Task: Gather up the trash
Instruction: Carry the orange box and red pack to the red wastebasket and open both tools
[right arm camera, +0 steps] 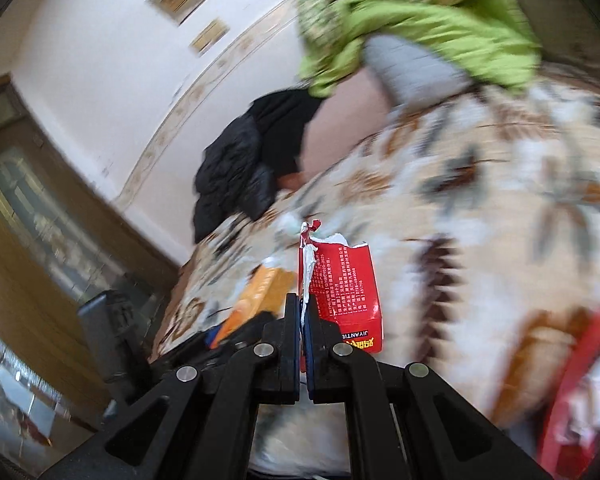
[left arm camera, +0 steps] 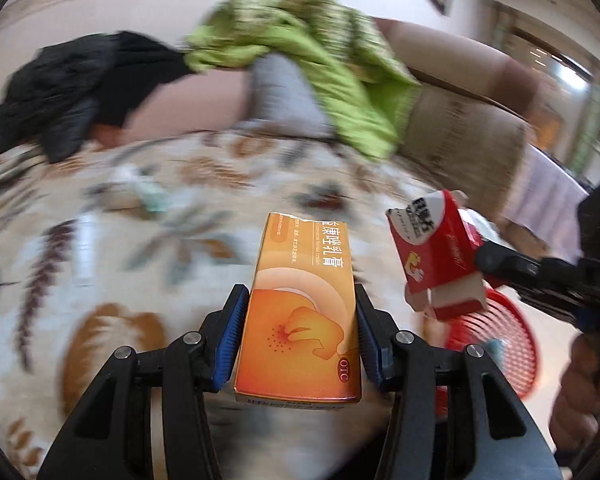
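Two light cartons ride above the bed: my left gripper (left arm camera: 298, 332) squeezes the orange box (left arm camera: 300, 304) by its stiff long sides (crushable), my right gripper (right arm camera: 303, 328) pinches the red box (right arm camera: 346, 296) by its torn flap, beside the red basket (left arm camera: 496, 344).

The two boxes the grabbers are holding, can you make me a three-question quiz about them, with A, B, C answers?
1. Where is the red basket?
A. Below the red box
B. On the green cloth
C. Under the black jacket

2. What colour is the box in the left gripper?
A. Blue
B. Orange
C. White

3. What state is the red box's top in?
A. Taped
B. Neatly closed
C. Torn open

Answers: 1 A, the basket sits beneath the box in the left wrist view. 2 B, the orange box is clamped between the pads. 3 C, the right gripper pinches a ragged edge.
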`<act>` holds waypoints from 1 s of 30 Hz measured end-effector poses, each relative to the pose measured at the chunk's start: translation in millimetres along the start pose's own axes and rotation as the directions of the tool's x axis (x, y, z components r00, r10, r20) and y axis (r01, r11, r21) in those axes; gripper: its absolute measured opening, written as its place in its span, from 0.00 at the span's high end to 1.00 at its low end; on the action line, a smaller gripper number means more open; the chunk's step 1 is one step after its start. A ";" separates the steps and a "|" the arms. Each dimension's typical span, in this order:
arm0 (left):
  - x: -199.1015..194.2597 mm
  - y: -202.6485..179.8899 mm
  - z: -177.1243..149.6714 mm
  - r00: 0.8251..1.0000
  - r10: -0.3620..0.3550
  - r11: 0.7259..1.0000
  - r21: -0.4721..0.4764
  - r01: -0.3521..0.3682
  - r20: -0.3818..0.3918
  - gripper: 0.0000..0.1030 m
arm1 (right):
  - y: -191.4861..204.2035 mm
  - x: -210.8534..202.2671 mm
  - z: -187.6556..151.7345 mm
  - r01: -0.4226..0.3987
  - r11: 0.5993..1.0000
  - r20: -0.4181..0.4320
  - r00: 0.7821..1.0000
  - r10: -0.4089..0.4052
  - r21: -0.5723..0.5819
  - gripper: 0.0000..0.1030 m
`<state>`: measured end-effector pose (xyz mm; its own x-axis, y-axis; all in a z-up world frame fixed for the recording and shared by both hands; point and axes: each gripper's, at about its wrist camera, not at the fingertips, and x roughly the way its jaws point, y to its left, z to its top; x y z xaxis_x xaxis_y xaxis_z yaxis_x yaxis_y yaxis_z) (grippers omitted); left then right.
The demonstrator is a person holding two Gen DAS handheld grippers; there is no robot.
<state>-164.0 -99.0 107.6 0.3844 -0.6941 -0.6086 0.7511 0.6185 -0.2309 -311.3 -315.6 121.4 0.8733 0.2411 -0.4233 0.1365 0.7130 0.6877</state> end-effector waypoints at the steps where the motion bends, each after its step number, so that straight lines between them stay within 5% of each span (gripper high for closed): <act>1: 2.3 -22.6 -0.3 0.999 -0.041 0.999 0.033 0.041 -0.012 0.52 | -10.4 -16.6 0.7 0.023 1.000 0.018 1.000 -0.023 0.018 0.97; 7: 26.3 -124.1 -5.2 0.966 -0.222 0.964 0.121 0.238 -0.132 0.52 | -69.2 -108.8 -9.1 0.153 0.980 0.107 0.980 -0.167 0.124 0.97; 14: 65.7 -204.4 -14.2 0.912 -0.299 0.927 0.143 0.348 -0.279 0.46 | -123.4 -155.0 -25.3 0.221 0.938 0.134 0.955 -0.264 0.268 0.93; 15: 71.1 -213.6 -16.0 0.908 -0.298 0.923 0.152 0.353 -0.296 0.41 | -131.1 -159.2 -27.7 0.234 0.931 0.133 0.951 -0.279 0.282 0.87; 16: 75.9 -220.1 -16.9 0.904 -0.292 0.921 0.163 0.353 -0.311 0.34 | -137.7 -161.6 -28.6 0.241 0.924 0.133 0.948 -0.290 0.296 0.67; 18: 78.3 -225.6 -17.6 0.905 -0.284 0.922 0.170 0.349 -0.316 0.33 | -144.8 -167.0 -29.7 0.245 0.916 0.143 0.943 -0.302 0.319 0.54; 21: 75.4 -222.8 -15.1 0.907 -0.288 0.925 0.156 0.347 -0.308 0.33 | -142.7 -171.1 -26.7 0.255 0.924 0.158 0.938 -0.308 0.286 0.54; 30: 47.2 -157.8 -14.9 0.957 -0.159 0.975 0.113 0.190 -0.242 0.32 | -103.2 -128.1 -9.0 0.189 0.964 0.121 0.969 -0.213 0.188 0.54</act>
<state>-272.3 -223.9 104.0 0.1187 -0.6733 -0.7297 0.8662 0.4295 -0.2554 -441.5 -414.1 99.3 0.8742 0.0019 -0.4855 0.3841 0.6091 0.6939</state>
